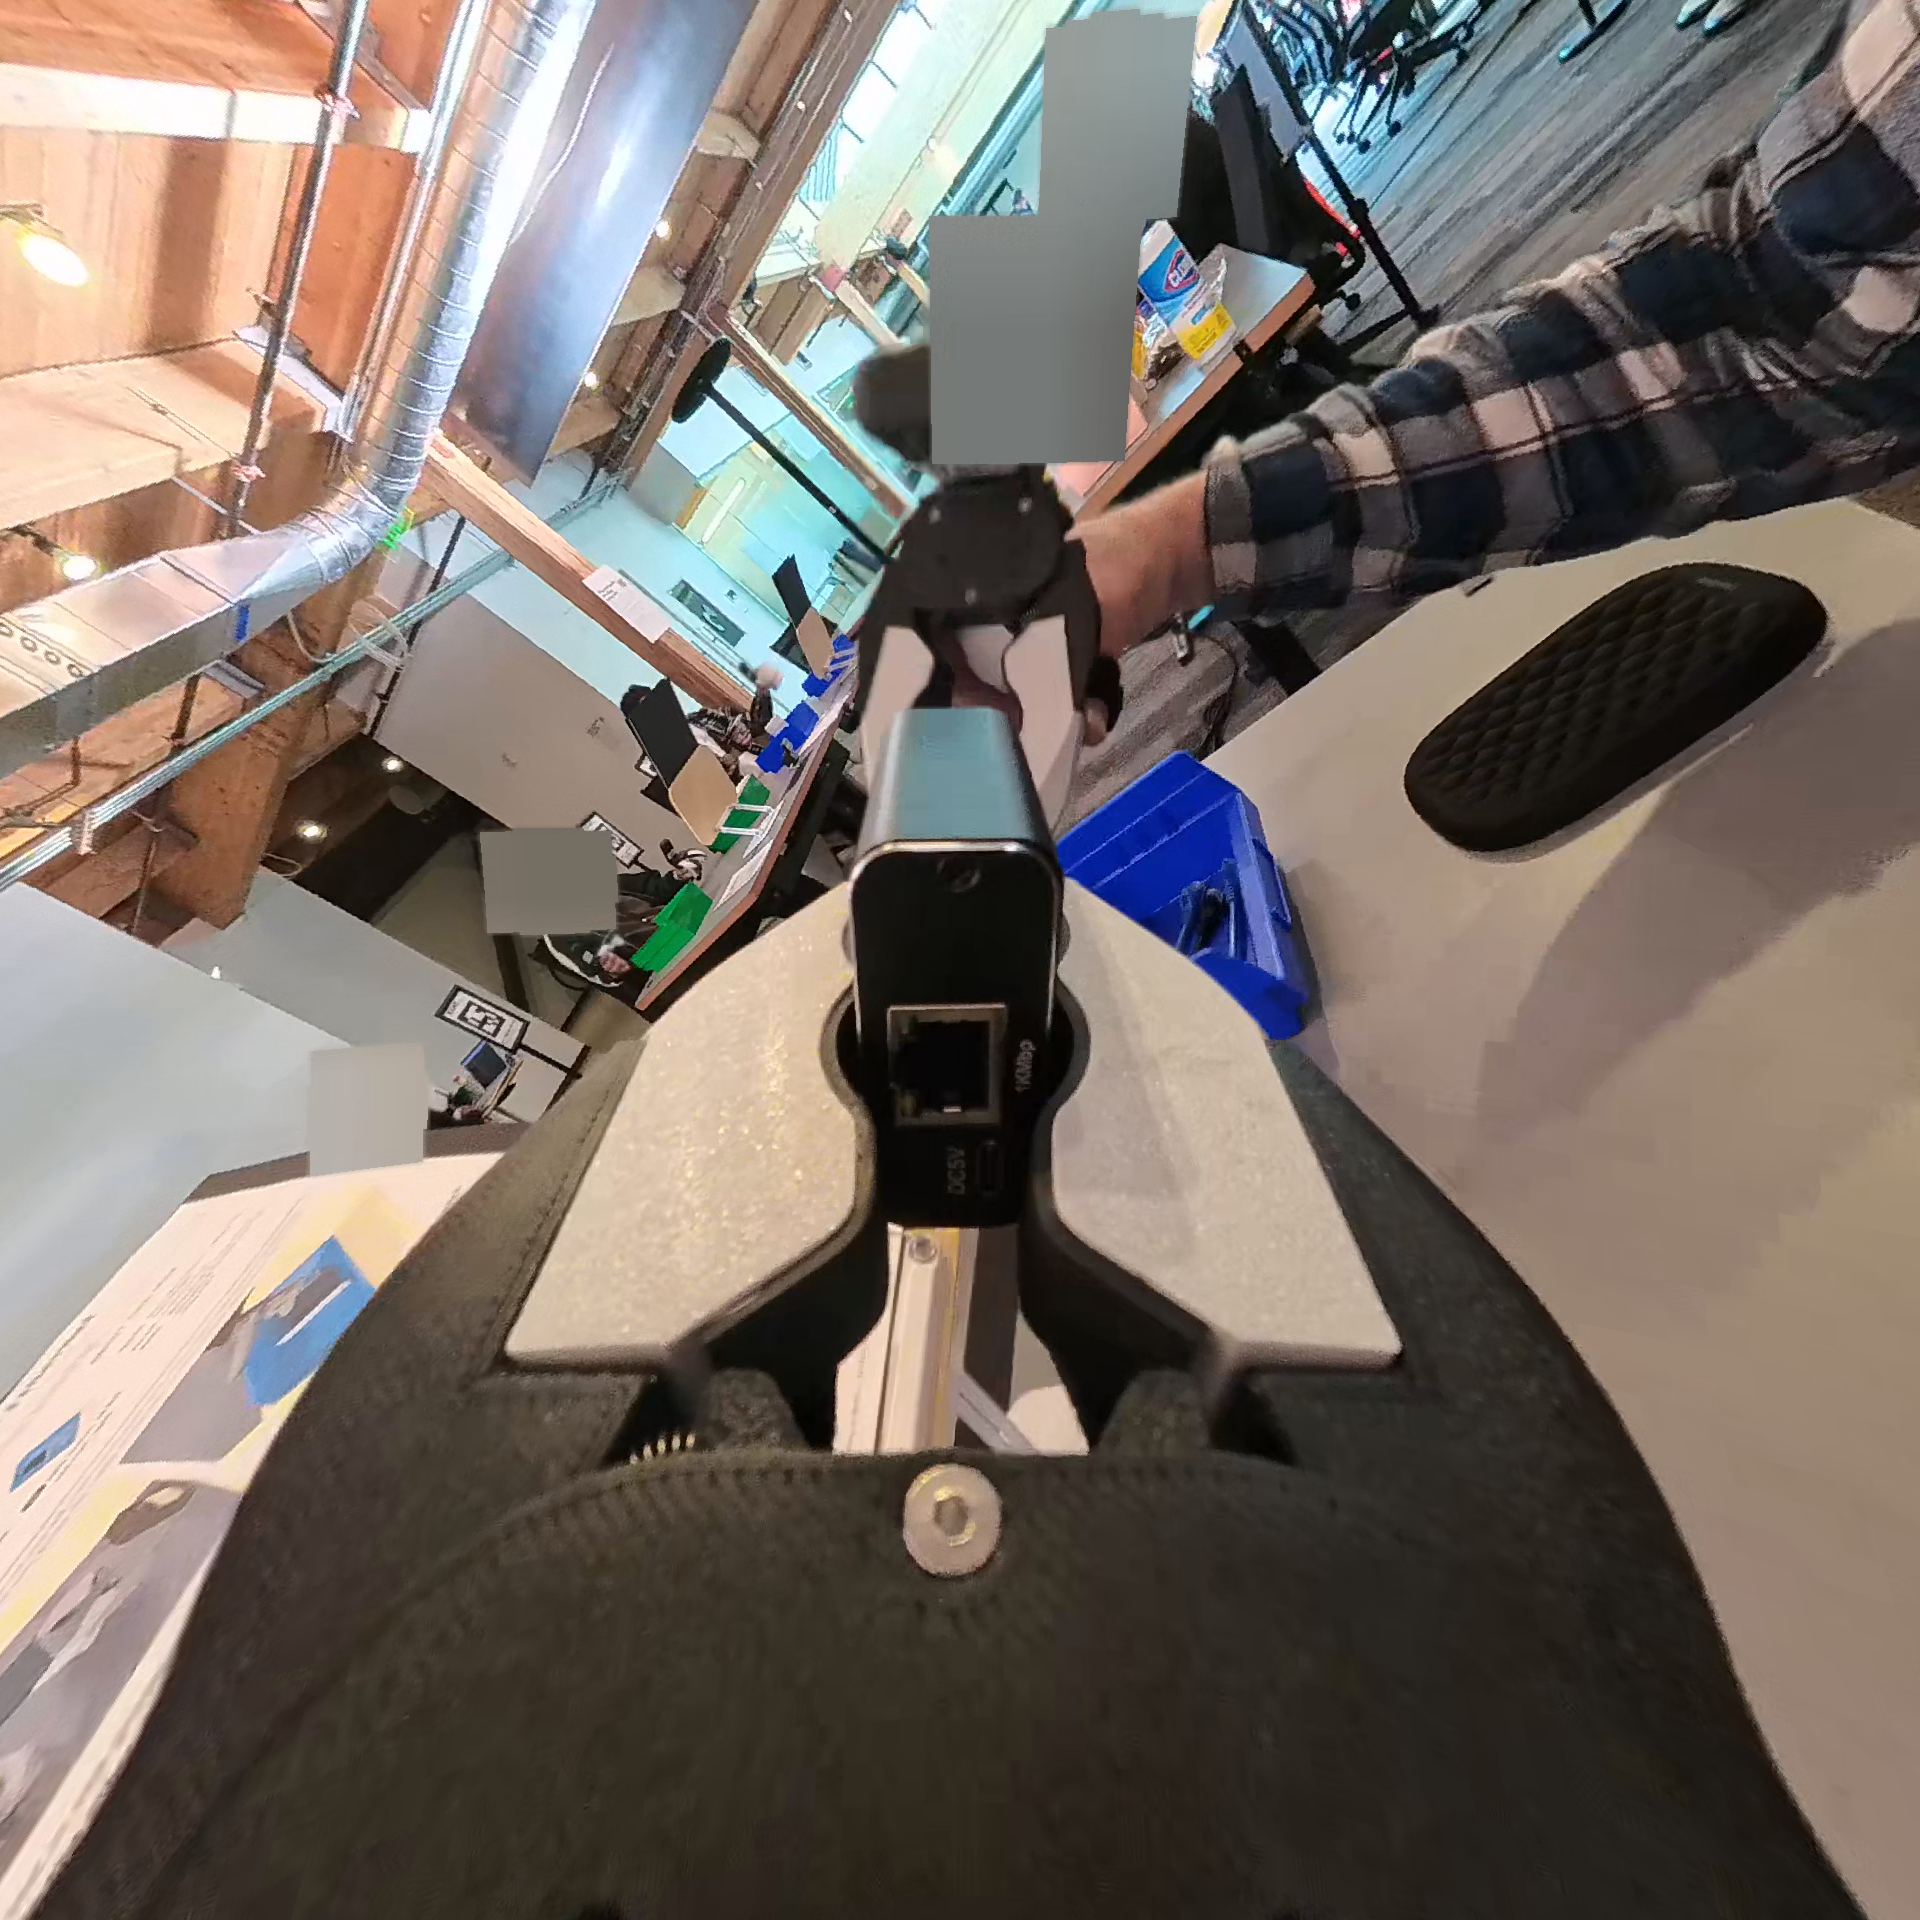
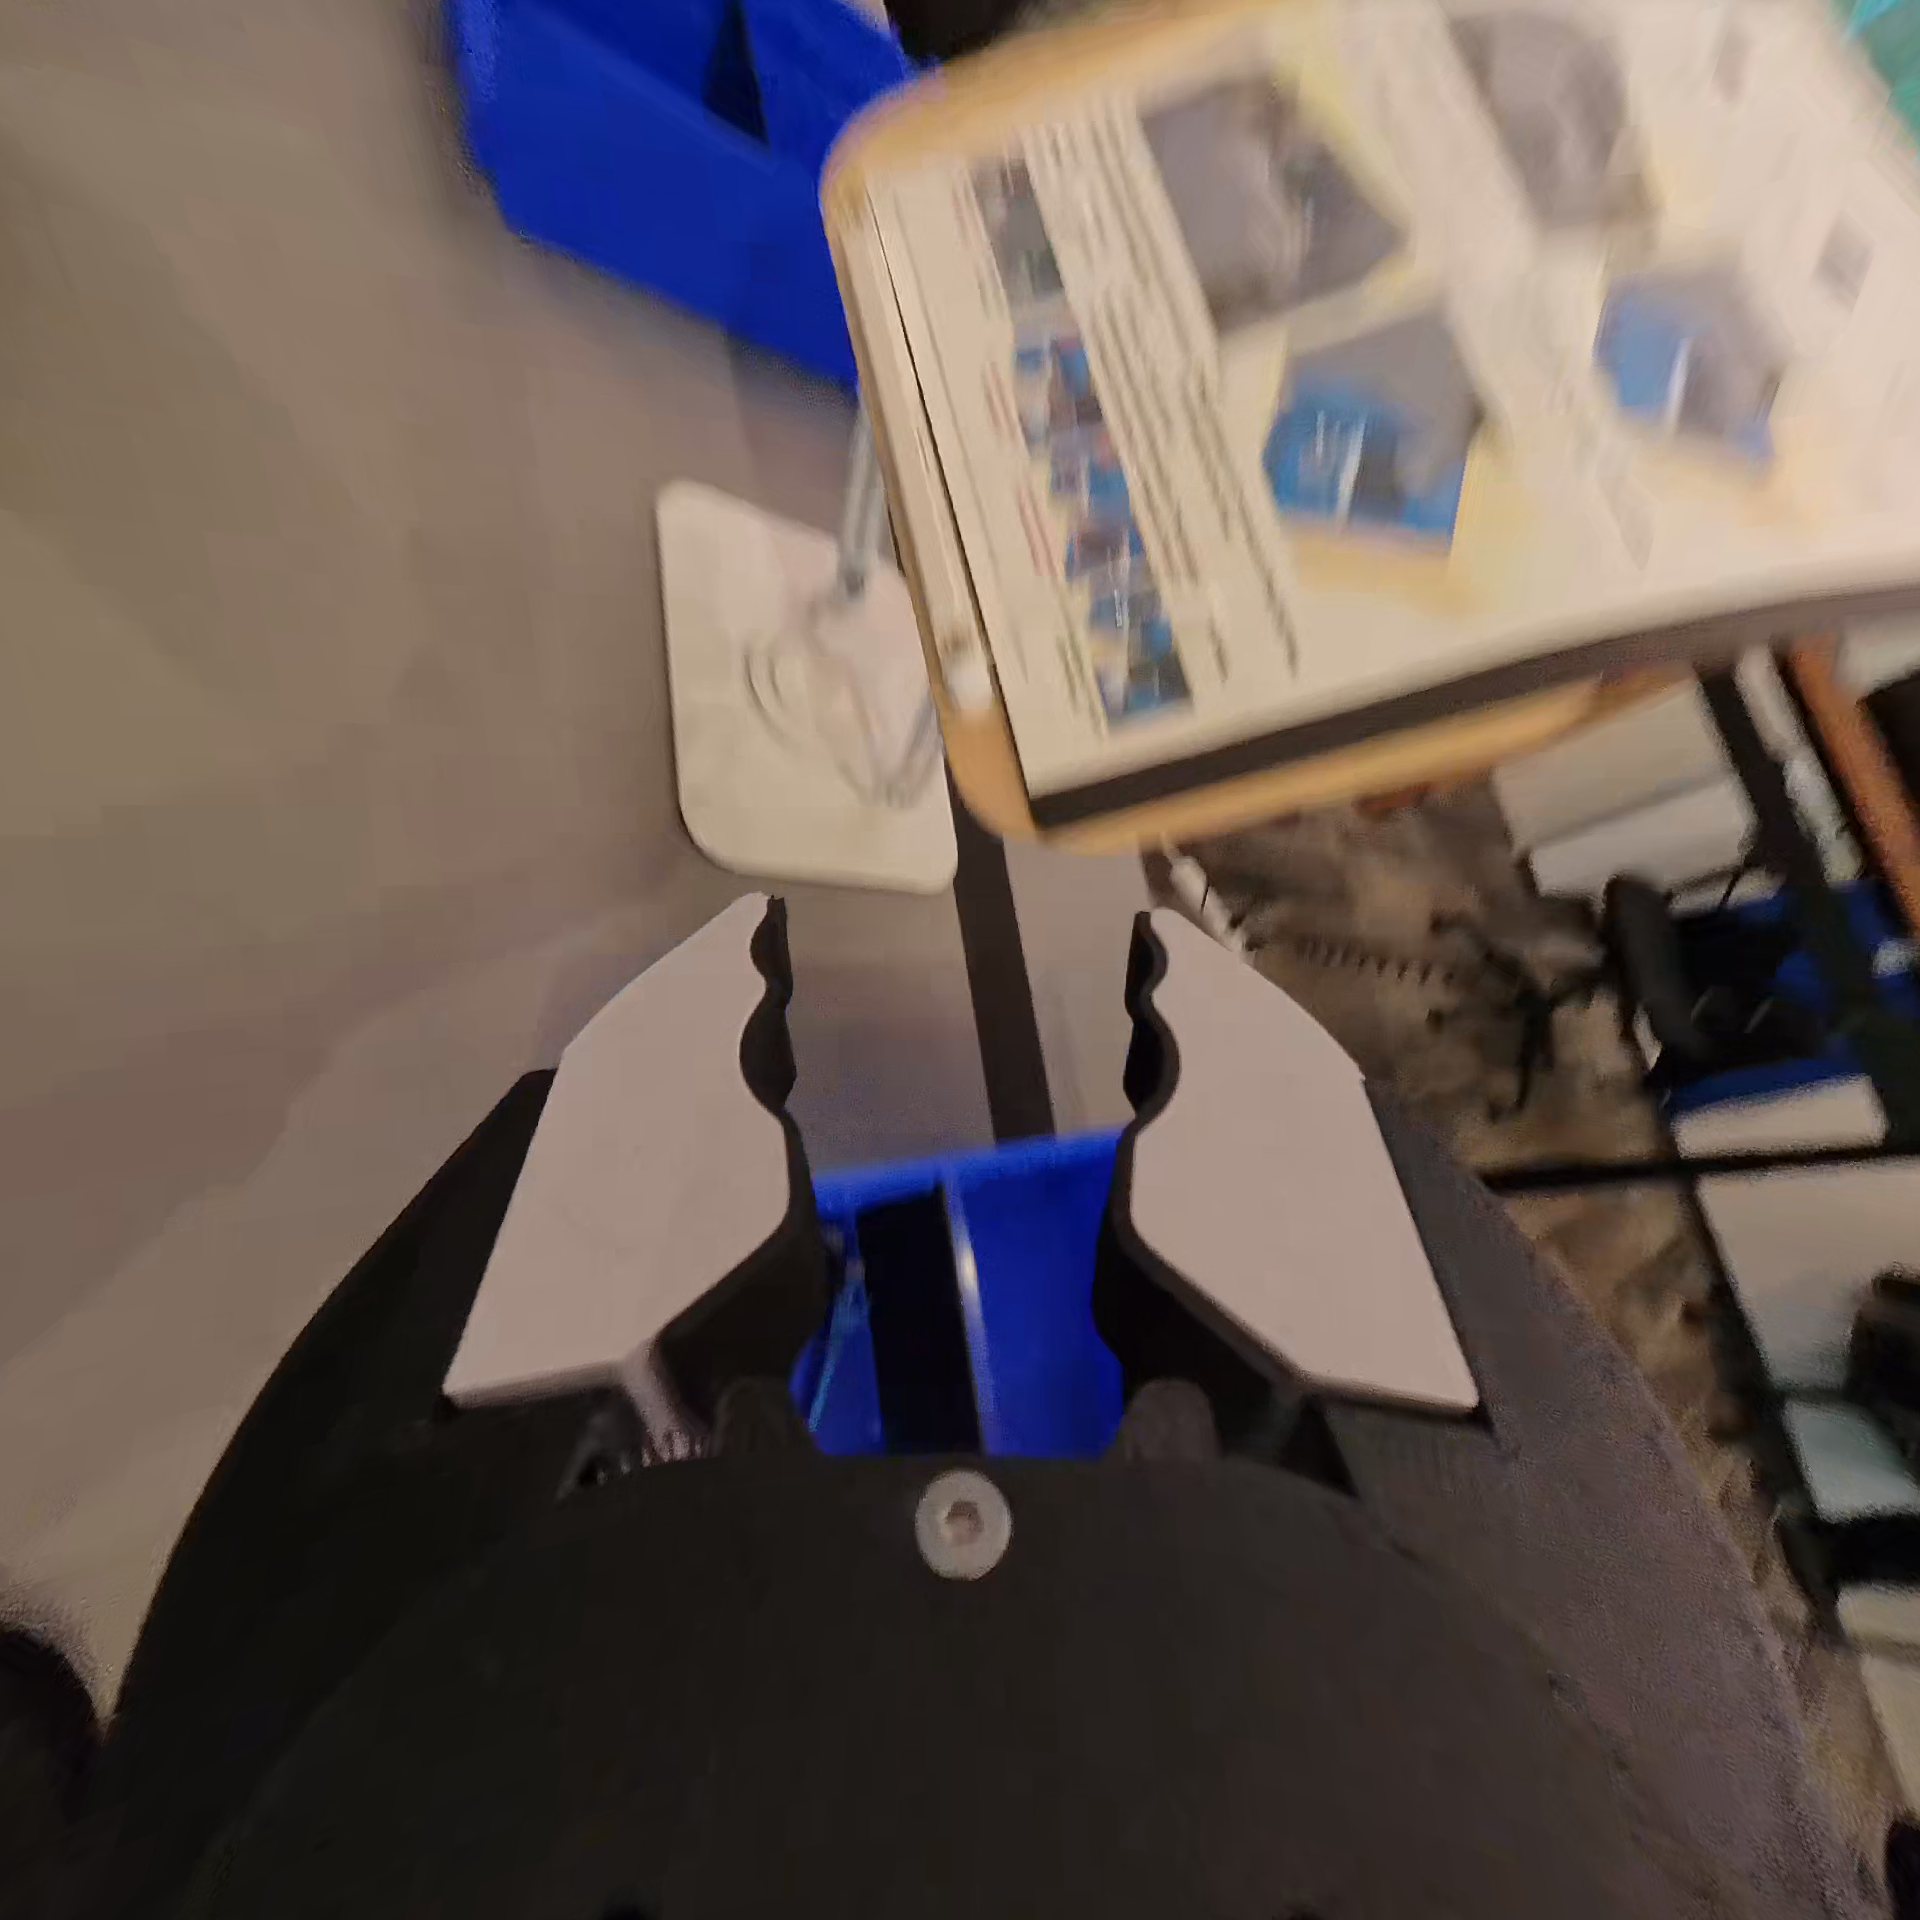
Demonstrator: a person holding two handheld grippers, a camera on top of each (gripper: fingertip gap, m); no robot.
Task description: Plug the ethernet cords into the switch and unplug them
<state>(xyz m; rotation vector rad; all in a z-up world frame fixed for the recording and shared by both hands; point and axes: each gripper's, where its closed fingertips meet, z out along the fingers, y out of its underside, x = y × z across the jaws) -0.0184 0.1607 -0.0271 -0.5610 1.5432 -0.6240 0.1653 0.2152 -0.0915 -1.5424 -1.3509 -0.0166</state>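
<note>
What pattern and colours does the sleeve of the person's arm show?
The sleeve is a plaid check in dark navy and white; it shows best in the left wrist view.

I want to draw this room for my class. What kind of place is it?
It looks like a big open workshop or lab office. Shiny air pipes and wooden beams run along the bare ceiling, long work tables hold blue and green bins, and wheeled office chairs stand on the carpet.

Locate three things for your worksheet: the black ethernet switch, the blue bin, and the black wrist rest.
black ethernet switch [image 1: 951, 935]: left wrist view, end face above its port.
blue bin [image 1: 1164, 842]: left wrist view, near side wall.
black wrist rest [image 1: 1610, 701]: left wrist view, middle of textured top.
</note>
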